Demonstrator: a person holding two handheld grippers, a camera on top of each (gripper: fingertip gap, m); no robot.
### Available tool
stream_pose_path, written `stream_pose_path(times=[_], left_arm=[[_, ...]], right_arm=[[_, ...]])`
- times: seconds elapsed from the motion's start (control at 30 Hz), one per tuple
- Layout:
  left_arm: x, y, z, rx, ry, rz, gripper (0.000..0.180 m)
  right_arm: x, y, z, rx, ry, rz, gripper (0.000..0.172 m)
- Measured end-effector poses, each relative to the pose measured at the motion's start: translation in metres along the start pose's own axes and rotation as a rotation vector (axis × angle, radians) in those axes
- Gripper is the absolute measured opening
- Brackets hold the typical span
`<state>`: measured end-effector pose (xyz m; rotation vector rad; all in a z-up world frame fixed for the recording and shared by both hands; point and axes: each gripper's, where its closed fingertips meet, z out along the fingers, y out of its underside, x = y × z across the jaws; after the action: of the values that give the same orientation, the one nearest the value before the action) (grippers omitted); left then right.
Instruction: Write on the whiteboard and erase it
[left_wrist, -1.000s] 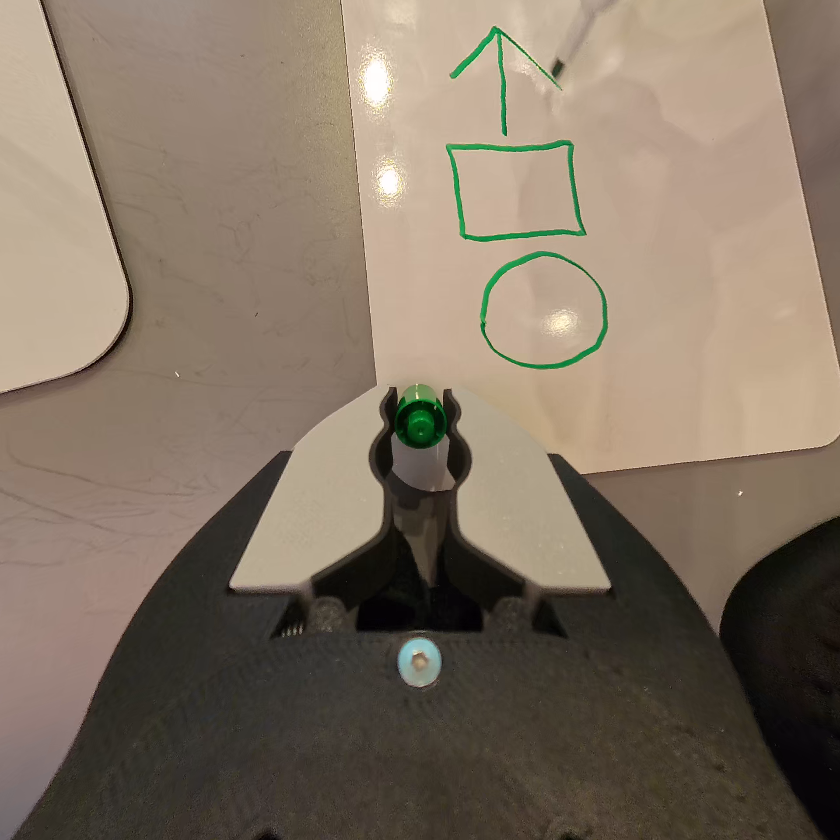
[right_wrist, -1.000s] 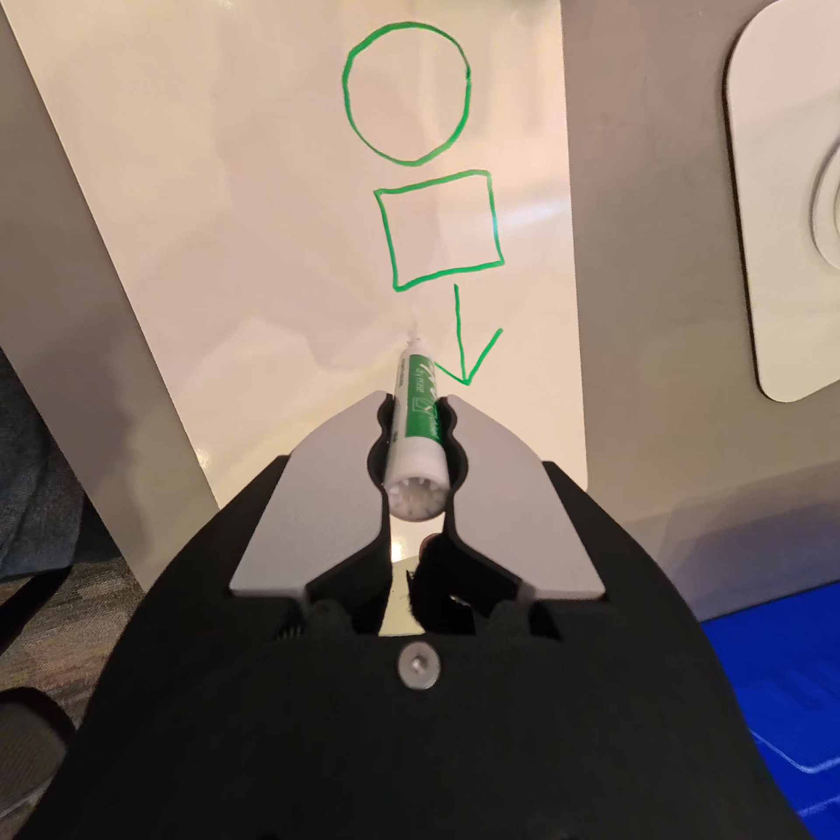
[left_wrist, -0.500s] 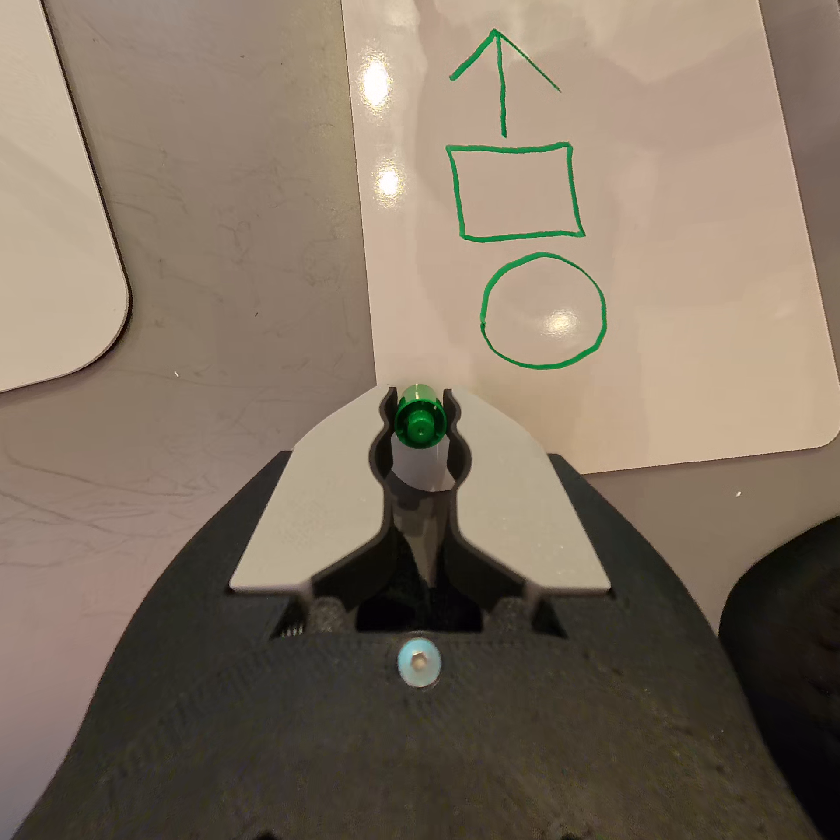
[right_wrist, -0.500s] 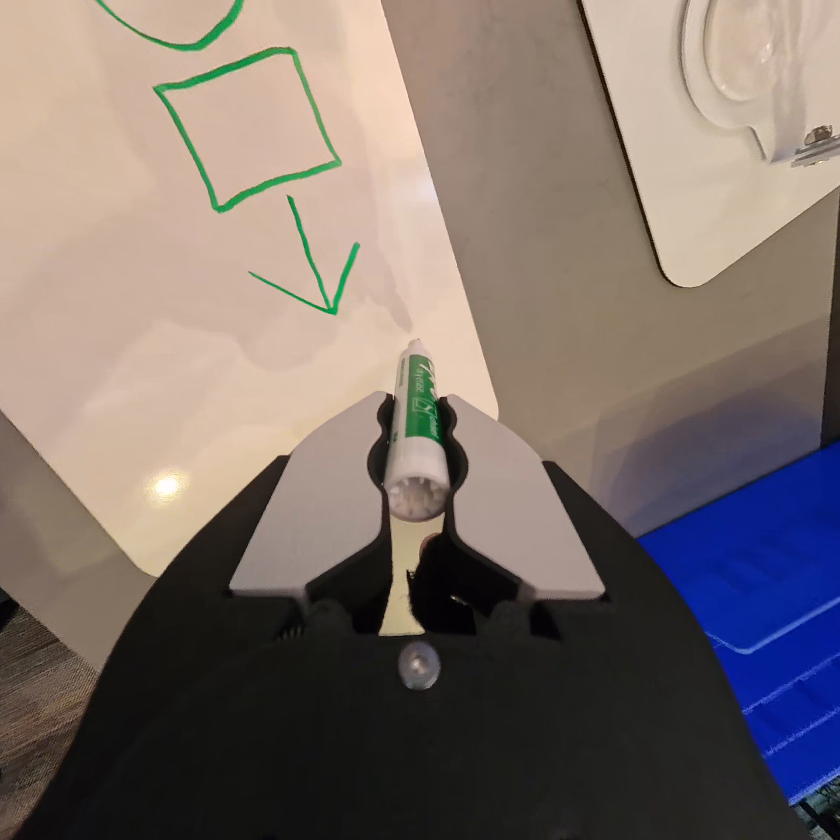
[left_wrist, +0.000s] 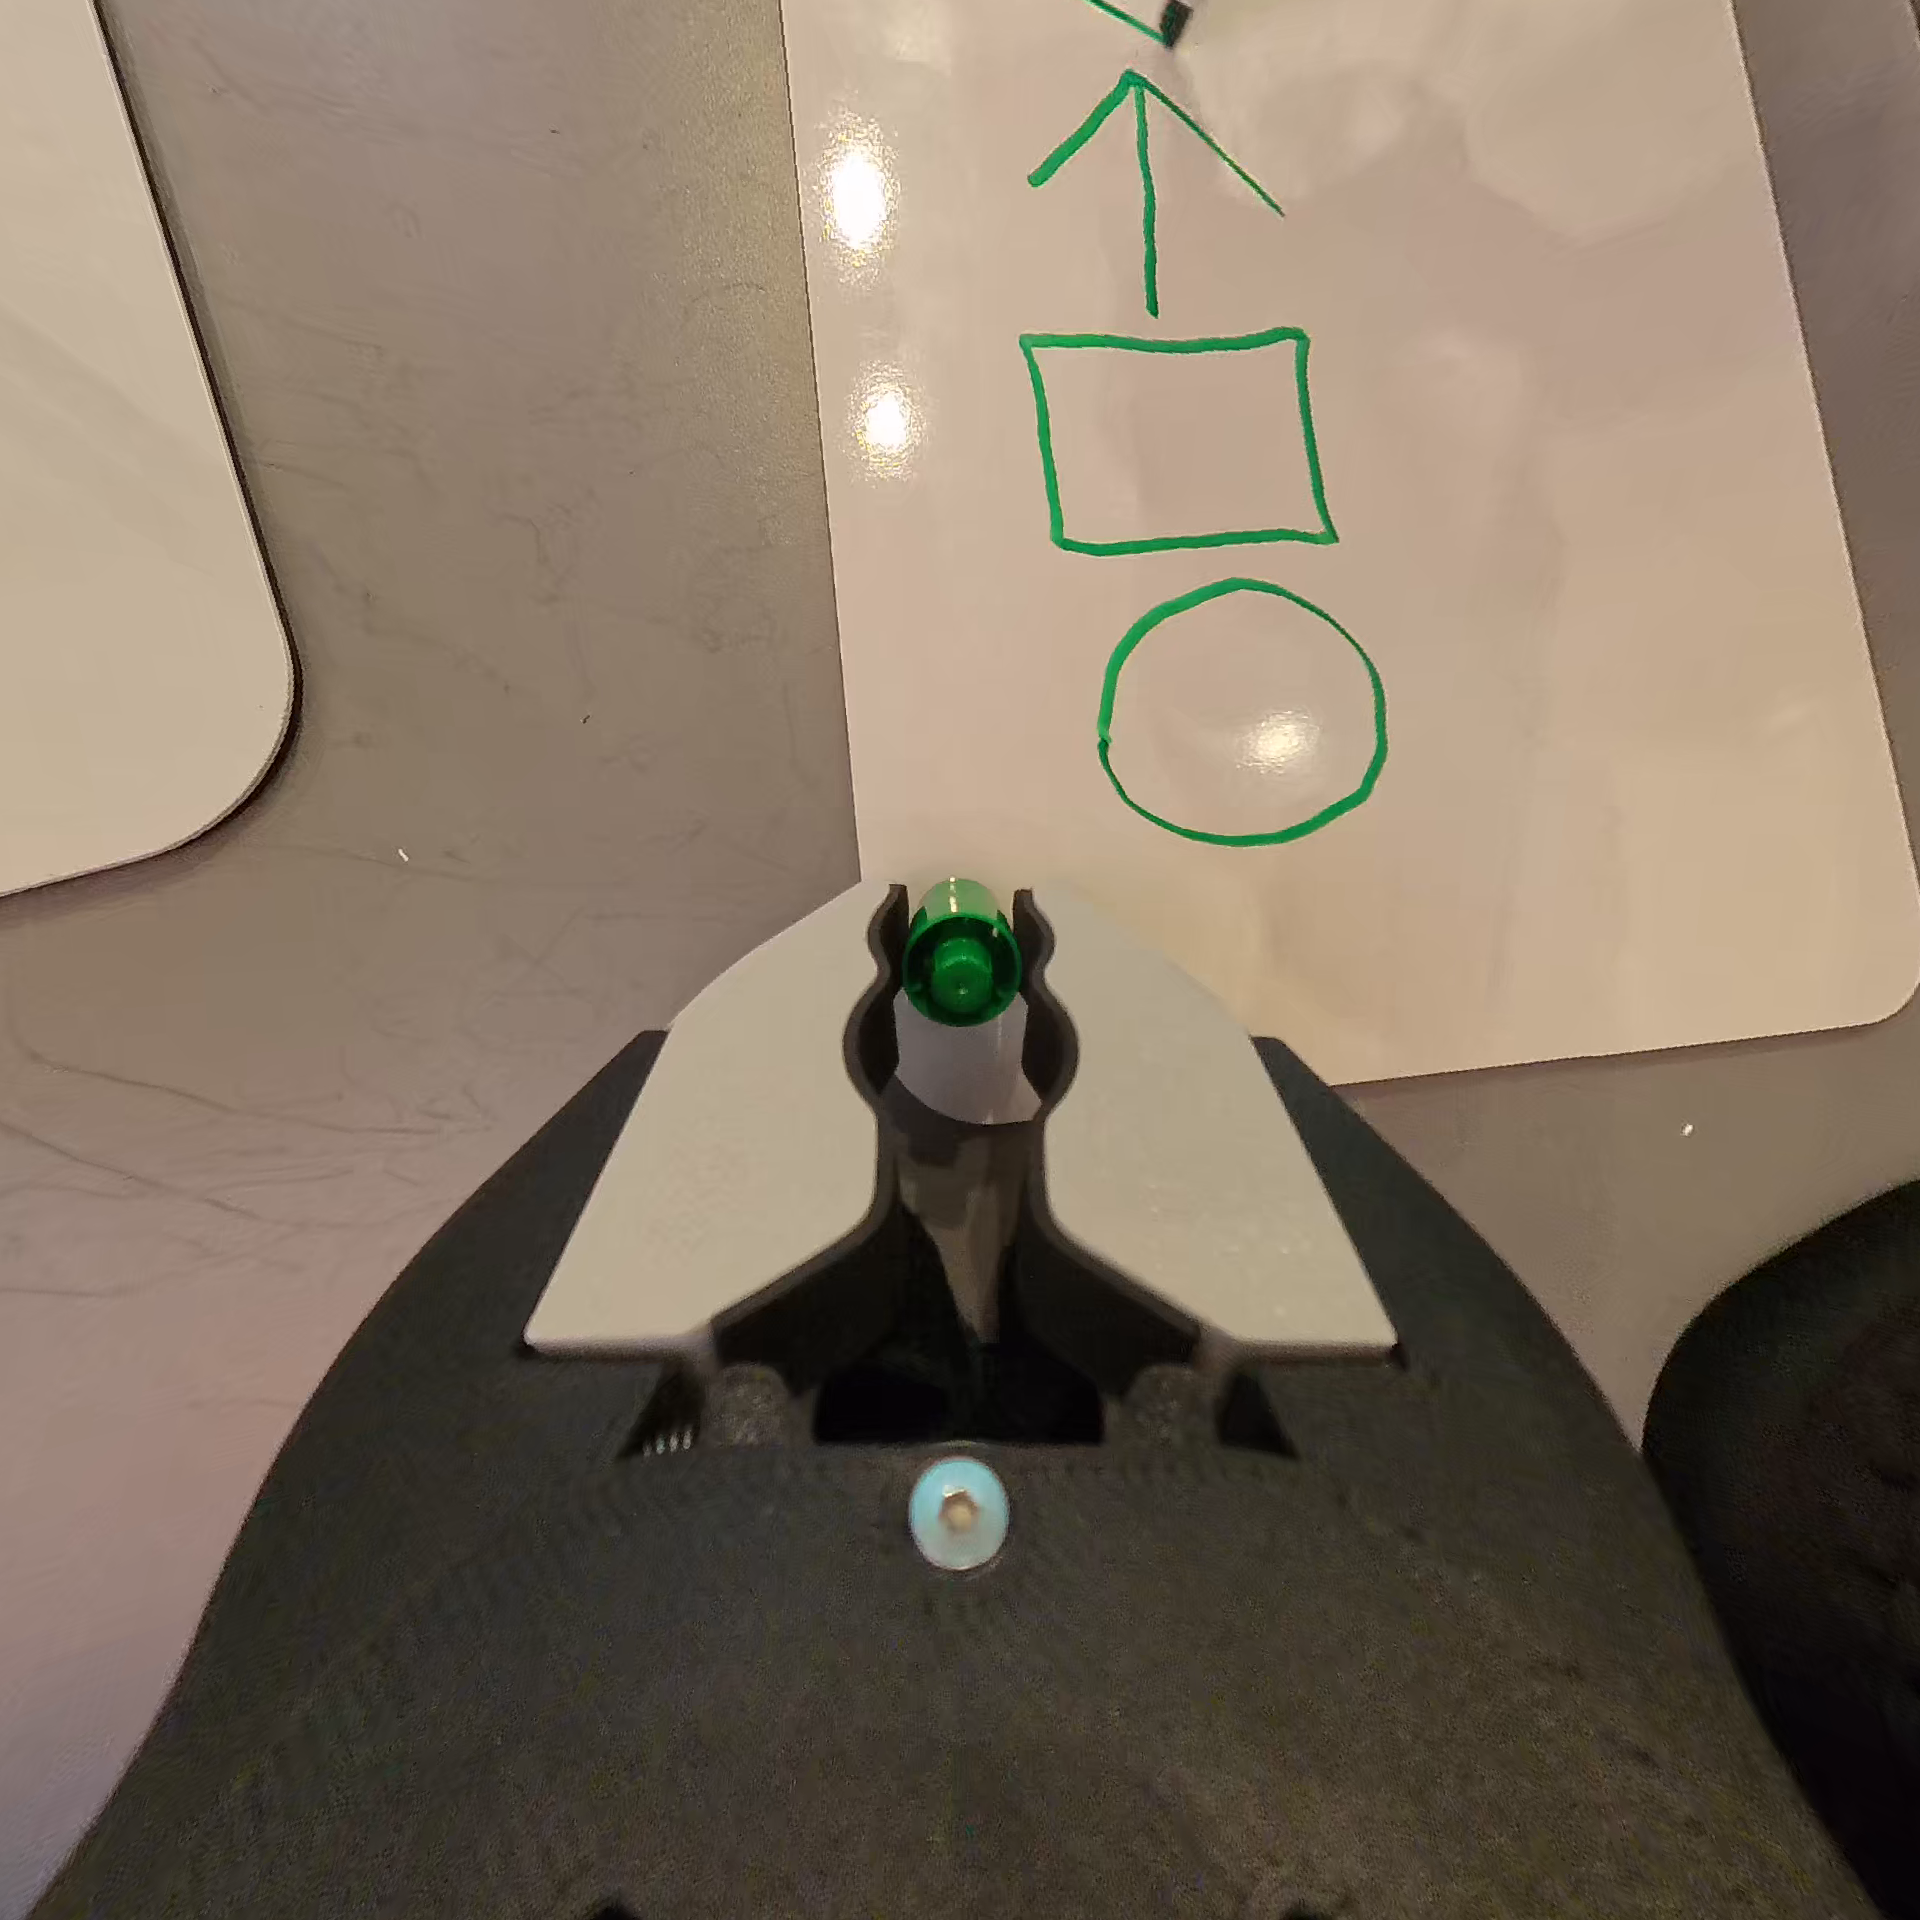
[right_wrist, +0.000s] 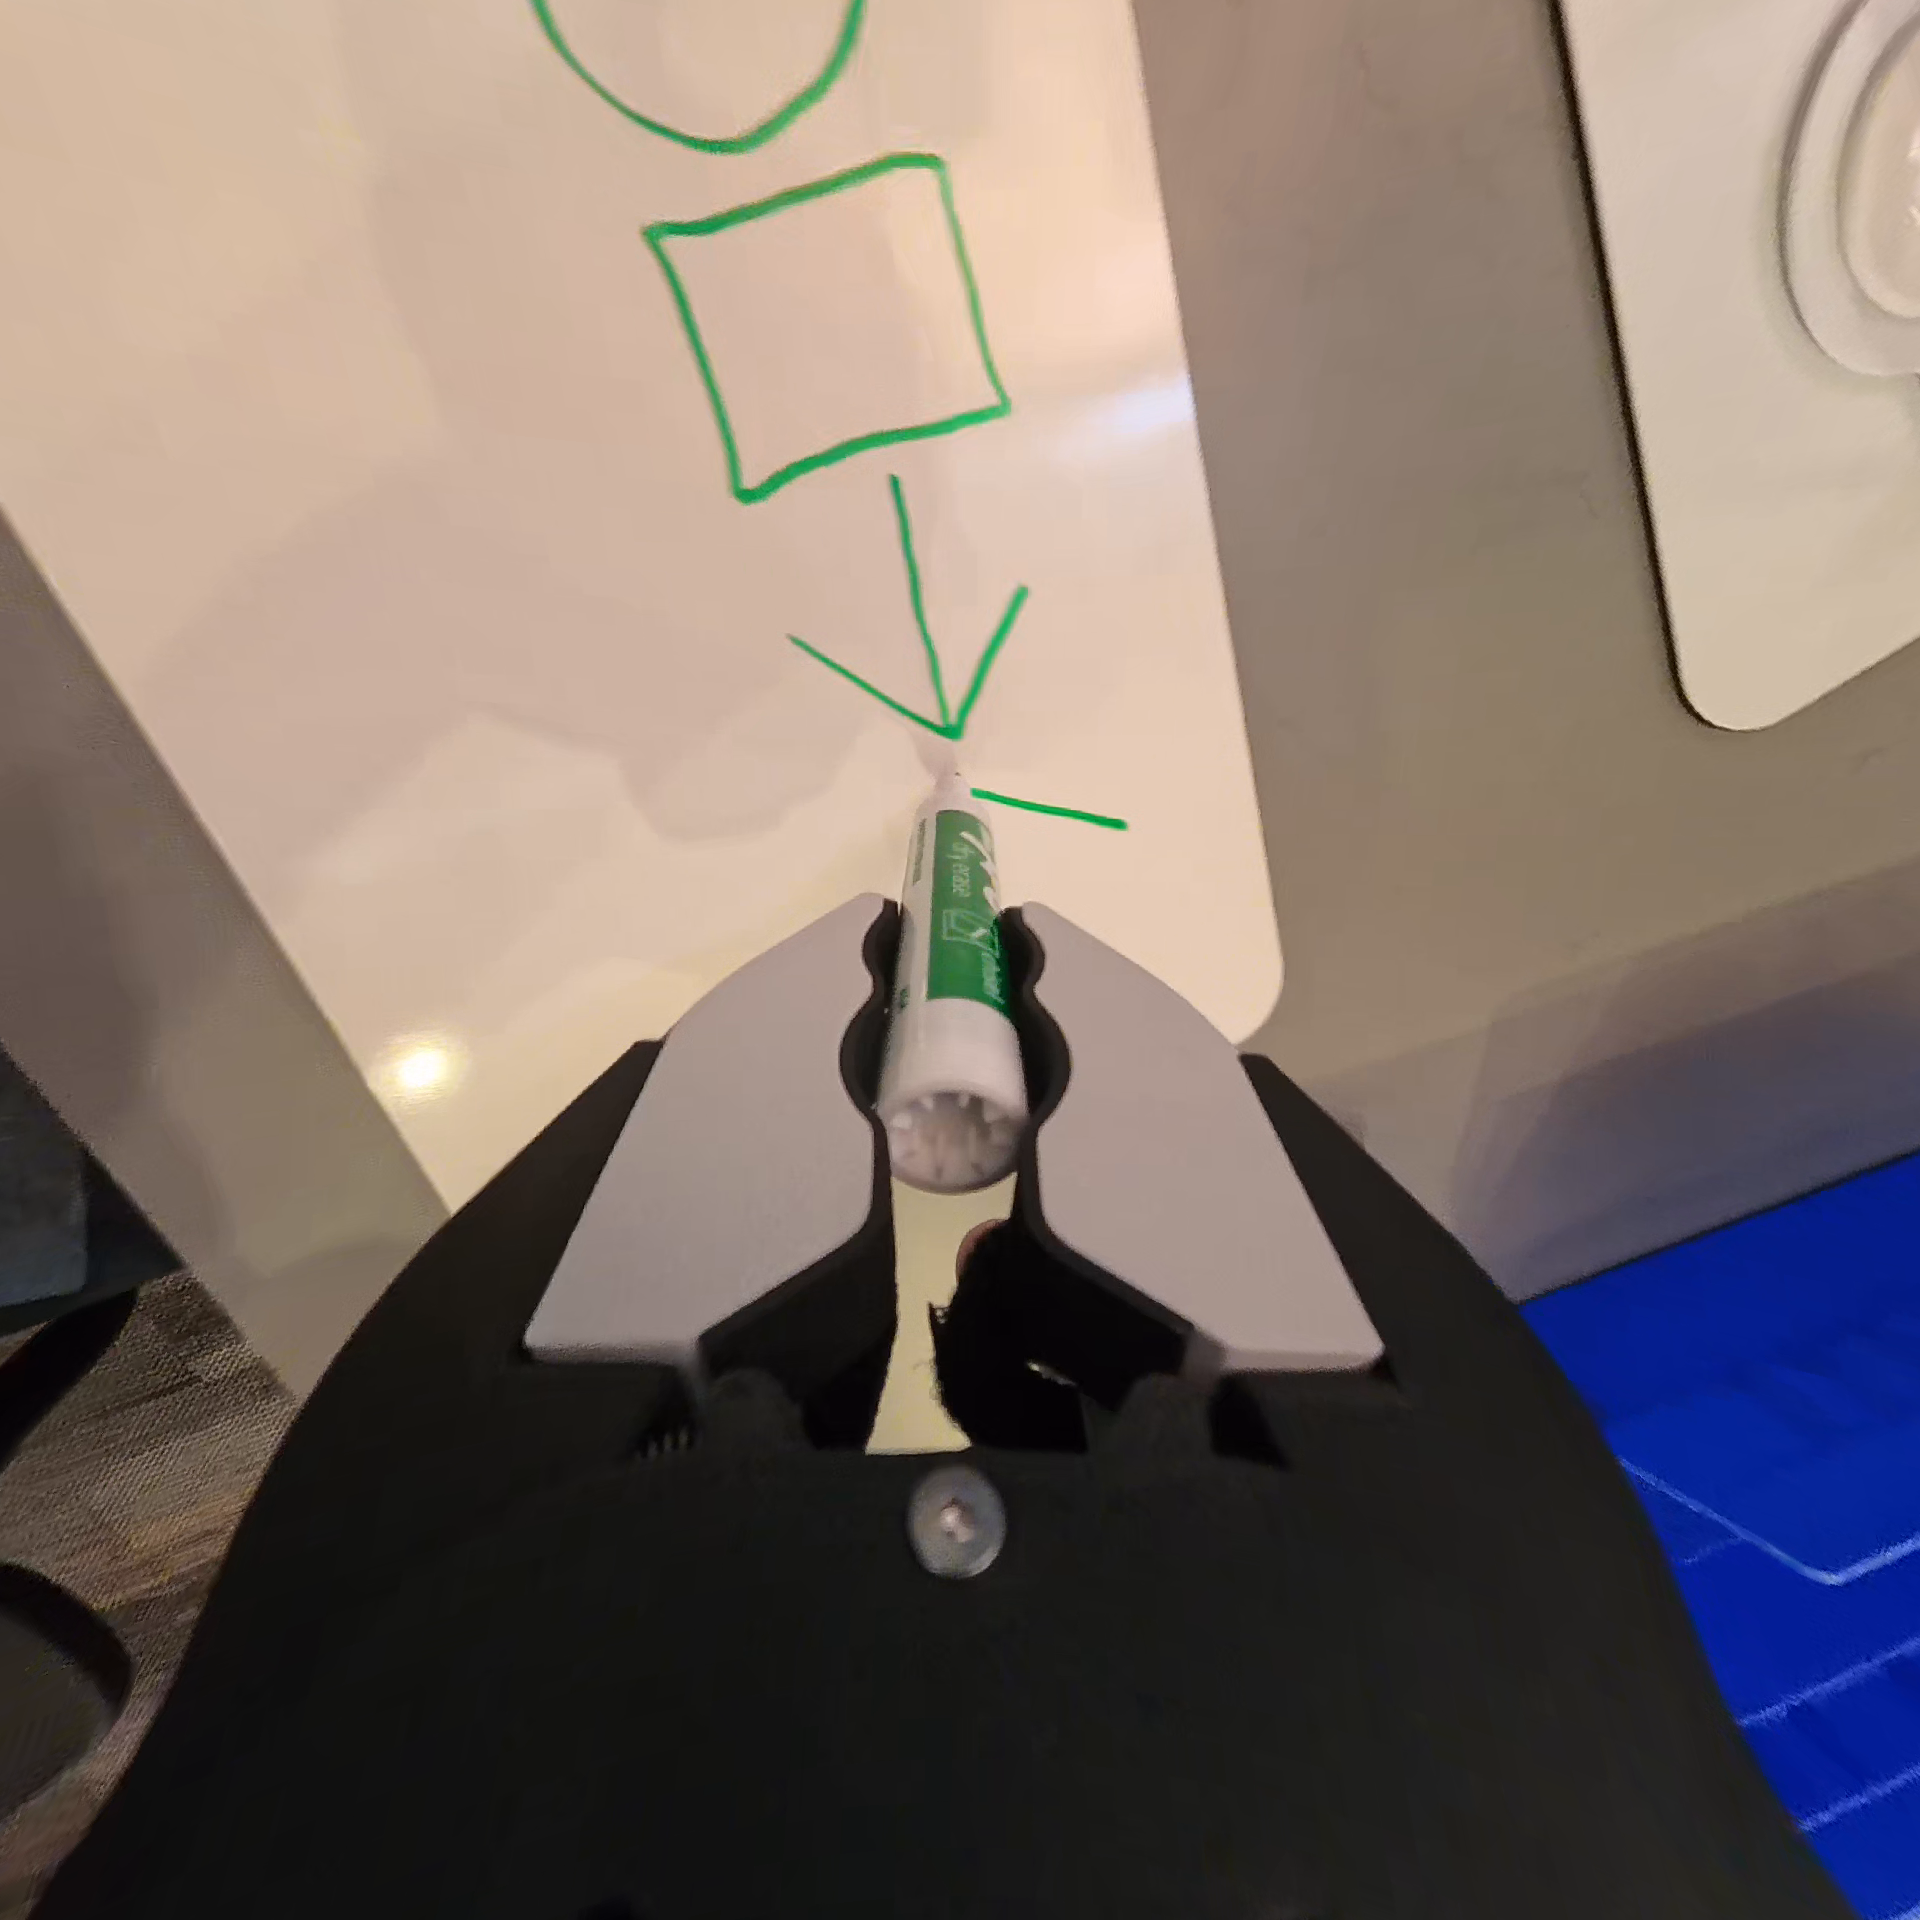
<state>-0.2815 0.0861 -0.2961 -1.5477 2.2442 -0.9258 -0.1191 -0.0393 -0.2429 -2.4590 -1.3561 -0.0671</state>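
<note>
Grey worktop (left_wrist: 540, 436) carries one whiteboard (left_wrist: 1558, 623) bearing three green shapes: circle (left_wrist: 1242, 712), square (left_wrist: 1179, 442) at its 12 o'clock, then arrow (left_wrist: 1148, 177). Left hand-held gripper (left_wrist: 958, 961) clamps one green cap (left_wrist: 958, 961); right hand-held gripper (right_wrist: 951, 977) clamps one marker (right_wrist: 951, 977), tip on the whiteboard near a short green line (right_wrist: 1049, 808).

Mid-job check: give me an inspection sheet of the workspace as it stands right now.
Surface: grey tabletop, scuffed.
Job's things: whiteboard lying flat, with a green circle, square, arrow and a short new stroke; marker tip at the board; green cap.
Clutter: second white board at left; dark rounded object at right.
Grippers: left gripper jaws closed on the cap; right gripper jaws closed on the marker.
Cables: nothing seen.
Surroundings: blue mat; white plate with a round fitting.
</note>
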Motion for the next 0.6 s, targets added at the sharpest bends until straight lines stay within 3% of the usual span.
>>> stream_pose_path(times=[0.3,0.6], left_arm=[[0.000,0.000,0.000,-0.006,-0.006,0.003,0.020],[0.000,0.000,0.000,-0.003,-0.003,0.002,0.020]], right_arm=[[-0.022,-0.007,-0.003,0.004,-0.011,-0.031,0.020],[-0.005,0.030,-0.010,-0.052,0.023,0.032,0.020]])
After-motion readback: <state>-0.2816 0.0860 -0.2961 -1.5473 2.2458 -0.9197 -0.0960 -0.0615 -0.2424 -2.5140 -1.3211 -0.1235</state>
